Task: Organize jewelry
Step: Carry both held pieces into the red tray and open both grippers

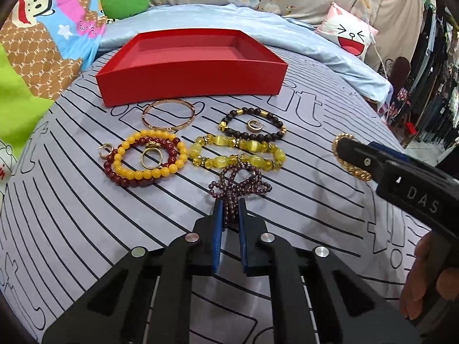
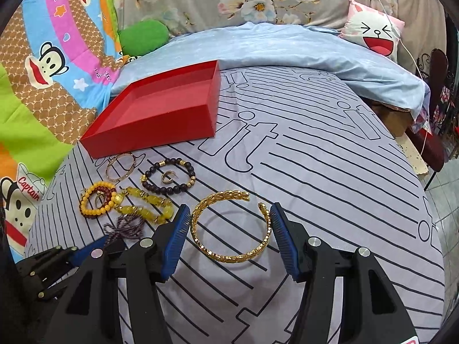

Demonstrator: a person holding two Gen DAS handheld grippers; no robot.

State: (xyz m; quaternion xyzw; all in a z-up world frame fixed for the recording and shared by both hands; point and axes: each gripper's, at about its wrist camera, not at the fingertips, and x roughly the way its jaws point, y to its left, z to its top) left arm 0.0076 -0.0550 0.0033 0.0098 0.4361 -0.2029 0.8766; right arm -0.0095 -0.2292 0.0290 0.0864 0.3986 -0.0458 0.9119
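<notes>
A purple bead necklace [image 1: 239, 180] is clamped by the left hand-held gripper [image 1: 229, 209], in front of the red box [image 1: 189, 86] on the bed [image 2: 315, 157]. A gold cuff bracelet [image 2: 229, 229] is straddled by the spread-apart right hand-held gripper [image 2: 229, 215], right of the box.

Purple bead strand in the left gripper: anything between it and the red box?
Yes. The yellow glass-bead bracelet lies directly ahead of the purple bead strand, with the dark bead bracelet beyond it, before the red box. The left gripper would likely need to lift over them.
</notes>
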